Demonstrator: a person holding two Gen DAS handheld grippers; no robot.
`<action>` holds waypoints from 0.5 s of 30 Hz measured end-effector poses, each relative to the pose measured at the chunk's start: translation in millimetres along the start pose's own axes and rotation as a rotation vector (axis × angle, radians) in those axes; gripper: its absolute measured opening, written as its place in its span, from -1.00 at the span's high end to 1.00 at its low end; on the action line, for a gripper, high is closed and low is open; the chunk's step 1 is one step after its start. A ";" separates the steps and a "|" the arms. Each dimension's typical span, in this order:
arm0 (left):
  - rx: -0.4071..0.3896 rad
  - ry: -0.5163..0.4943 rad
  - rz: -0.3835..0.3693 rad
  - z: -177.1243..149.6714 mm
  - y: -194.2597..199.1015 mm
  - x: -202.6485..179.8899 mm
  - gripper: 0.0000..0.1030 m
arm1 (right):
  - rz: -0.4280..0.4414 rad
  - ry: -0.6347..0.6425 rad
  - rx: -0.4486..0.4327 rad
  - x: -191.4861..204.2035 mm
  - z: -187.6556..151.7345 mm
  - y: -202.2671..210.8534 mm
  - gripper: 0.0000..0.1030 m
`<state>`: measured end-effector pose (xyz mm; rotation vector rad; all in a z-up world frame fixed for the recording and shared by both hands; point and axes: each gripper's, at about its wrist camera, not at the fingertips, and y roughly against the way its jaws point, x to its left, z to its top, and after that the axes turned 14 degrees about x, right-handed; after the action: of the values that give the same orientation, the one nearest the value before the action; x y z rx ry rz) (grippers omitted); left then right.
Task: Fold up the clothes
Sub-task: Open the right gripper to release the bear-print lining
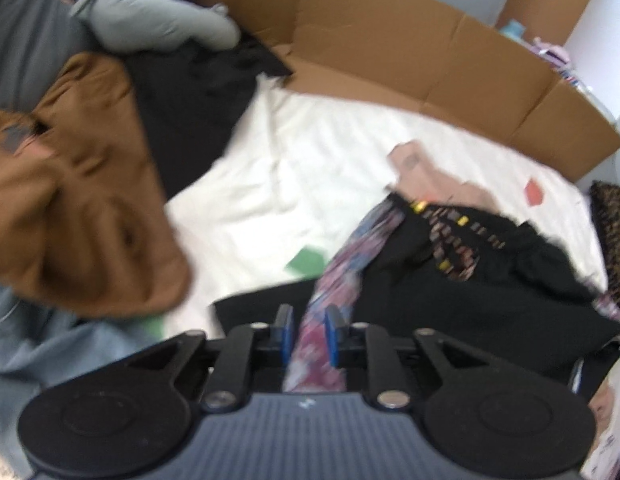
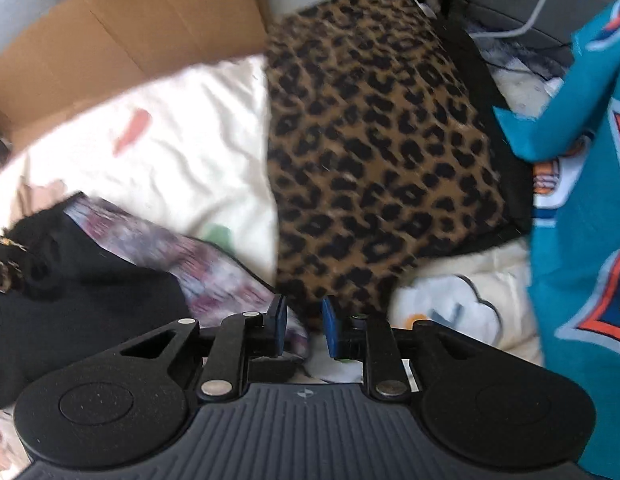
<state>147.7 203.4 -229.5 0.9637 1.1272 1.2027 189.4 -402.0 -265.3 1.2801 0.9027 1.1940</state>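
1. Left gripper (image 1: 308, 334): fingers slightly spread, with the patterned purple fabric strip (image 1: 341, 280) running between the pads; whether they press on it cannot be told.
2. Right gripper (image 2: 304, 330): fingers slightly spread, pinching nothing, over the leopard-print garment (image 2: 373, 140) edge.
3. Black garment (image 1: 469, 292) lies heaped at right on the white sheet (image 1: 310, 168).
4. Open sheet remains mid-bed; cardboard wall (image 1: 429, 60) bounds the far edge.

- One brown garment (image 1: 86, 208)
- One leopard-print piece (image 2: 373, 152)
- One teal jersey (image 2: 581, 208)
- One black garment (image 1: 469, 280)
- One cardboard wall (image 1: 409, 60)
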 end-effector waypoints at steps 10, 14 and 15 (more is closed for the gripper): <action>-0.058 -0.084 -0.134 49.6 -42.4 -75.1 0.20 | 0.123 0.085 -0.076 45.5 16.4 3.5 0.60; -0.090 -0.074 -0.152 63.1 -58.8 -93.1 0.19 | 0.154 0.139 -0.079 64.7 19.1 -0.3 0.60; -0.088 -0.072 -0.155 66.4 -63.1 -96.1 0.18 | 0.159 0.149 -0.074 68.0 19.3 -1.9 0.60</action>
<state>224.5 101.1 -265.0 0.8309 1.0639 1.0748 221.9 -339.8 -256.3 1.2332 0.8675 1.4500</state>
